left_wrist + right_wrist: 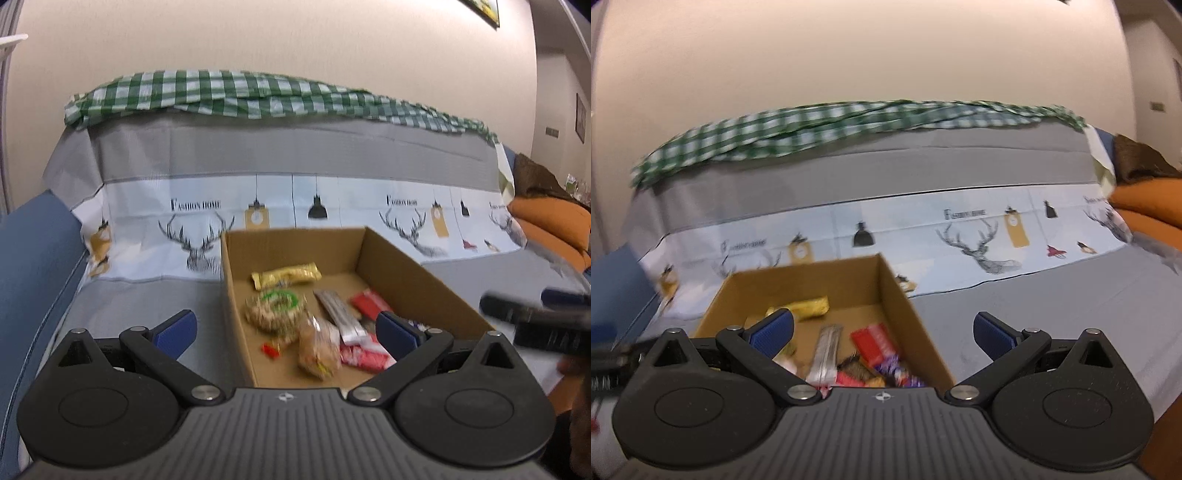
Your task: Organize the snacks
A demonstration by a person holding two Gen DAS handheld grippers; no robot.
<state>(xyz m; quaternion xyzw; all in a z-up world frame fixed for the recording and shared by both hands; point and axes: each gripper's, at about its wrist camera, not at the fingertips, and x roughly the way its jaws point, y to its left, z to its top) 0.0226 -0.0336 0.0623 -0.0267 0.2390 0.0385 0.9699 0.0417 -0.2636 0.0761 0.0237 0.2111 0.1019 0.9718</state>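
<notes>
An open cardboard box (291, 251) stands on the covered sofa seat. Inside lie a yellow bar (286, 275), a round cookie pack with a green label (275, 308), a silver stick pack (340, 314), a red pack (369, 302) and a clear bag of cookies (319, 347). My left gripper (286, 332) is open wide over the box's near end, with nothing between its pads. At that view's right edge my right gripper (535, 317) shows as a black blur. In the right wrist view my right gripper (882, 334) is open and empty over the box (812, 277), straddling its right wall. The yellow bar (809, 308), silver pack (825, 354) and red pack (873, 341) show there too.
A grey cover with a deer print (199, 236) drapes the sofa, and a green checked cloth (221, 92) lies along the backrest top. Orange cushions (546, 218) sit at the right, a blue sofa arm (33, 251) at the left. Grey seat (1052, 295) stretches right of the box.
</notes>
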